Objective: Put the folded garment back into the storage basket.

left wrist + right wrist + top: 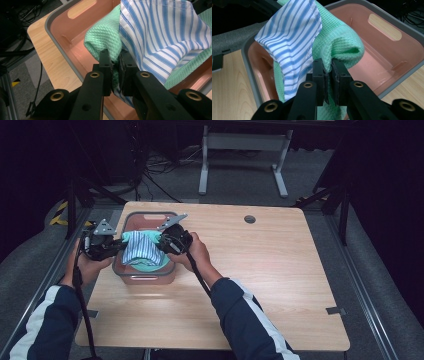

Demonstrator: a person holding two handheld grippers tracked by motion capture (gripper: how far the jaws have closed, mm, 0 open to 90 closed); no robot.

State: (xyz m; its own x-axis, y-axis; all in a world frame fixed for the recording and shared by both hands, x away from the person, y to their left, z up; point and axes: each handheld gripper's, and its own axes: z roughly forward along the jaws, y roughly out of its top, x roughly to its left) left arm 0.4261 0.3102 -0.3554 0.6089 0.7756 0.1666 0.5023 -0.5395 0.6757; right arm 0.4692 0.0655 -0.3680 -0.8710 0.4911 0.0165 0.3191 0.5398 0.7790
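Observation:
A green waffle-knit cloth (pixel 148 265) and a blue-and-white striped cloth (pixel 138 248) hang together over a pink bin (pixel 150 279) with a grey rim at the table's left. My left gripper (pixel 119 245) is shut on the cloths at their left edge; its jaws pinch the green cloth (pixel 105 37) and the striped cloth (pixel 160 32). My right gripper (pixel 161 242) is shut on the bundle at its right edge, with the green cloth (pixel 342 40) folded between its jaws and the striped cloth (pixel 292 35) draped beside it.
The pink bin (pixel 387 45) has handle slots in its end walls. The wooden table (pixel 260 270) stretches bare to the right, with a round cable hole (pixel 250 219) near its far edge. Cables and a white desk frame (pixel 245 150) lie on the floor beyond.

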